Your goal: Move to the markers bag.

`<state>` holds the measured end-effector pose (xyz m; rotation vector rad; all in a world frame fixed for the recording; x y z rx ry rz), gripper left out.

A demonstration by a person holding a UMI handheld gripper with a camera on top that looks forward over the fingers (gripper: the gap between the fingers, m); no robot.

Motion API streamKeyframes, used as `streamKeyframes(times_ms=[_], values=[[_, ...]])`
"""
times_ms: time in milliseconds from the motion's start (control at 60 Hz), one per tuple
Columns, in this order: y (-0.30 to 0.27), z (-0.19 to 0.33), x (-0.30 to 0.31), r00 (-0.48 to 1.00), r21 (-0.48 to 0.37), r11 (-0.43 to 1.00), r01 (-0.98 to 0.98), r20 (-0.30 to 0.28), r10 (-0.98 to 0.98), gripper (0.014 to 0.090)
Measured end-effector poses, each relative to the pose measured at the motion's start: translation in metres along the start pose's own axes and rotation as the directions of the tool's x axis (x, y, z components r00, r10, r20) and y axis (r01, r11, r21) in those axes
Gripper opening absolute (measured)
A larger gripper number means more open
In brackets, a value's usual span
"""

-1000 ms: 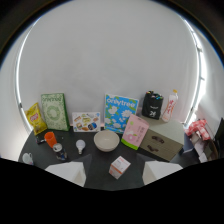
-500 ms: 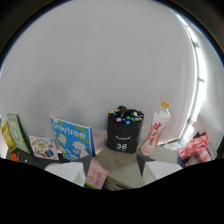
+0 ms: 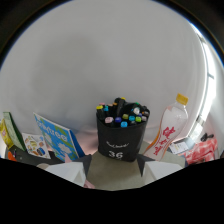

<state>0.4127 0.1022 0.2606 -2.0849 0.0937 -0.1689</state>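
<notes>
Since half a second ago you have brought the claw [image 3: 114,170] closer to the markers bag [image 3: 122,135] — it now fills more of the view and sits almost centred, where it was off toward the right before. Your two pale fingers [image 3: 70,170] stand spread apart with nothing gripped; a clear gap of grey surface [image 3: 115,175] shows between them. Just ahead of that gap stands the black bag, upright, with a white "36" on its front and coloured marker caps crowded at its open top. It is beyond the fingertips, not between them. Just beside the bag on the right a clear plastic bottle [image 3: 169,129] with a yellow cap and red label stands upright, and past it lies a pink packet [image 3: 202,150]. To the left a blue-and-white box [image 3: 55,137] leans, with a small colourful card [image 3: 32,145] and a green-edged box [image 3: 11,132] further left. Behind everything — a plain pale wall [image 3: 110,60].
</notes>
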Motion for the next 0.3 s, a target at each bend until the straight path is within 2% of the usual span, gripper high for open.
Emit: streamKeyframes(times_ms=[300], values=[[0.0054,0.0043,0.0064,1.000,-0.017,1.000,0.002,-0.005,-0.002,0.0864]])
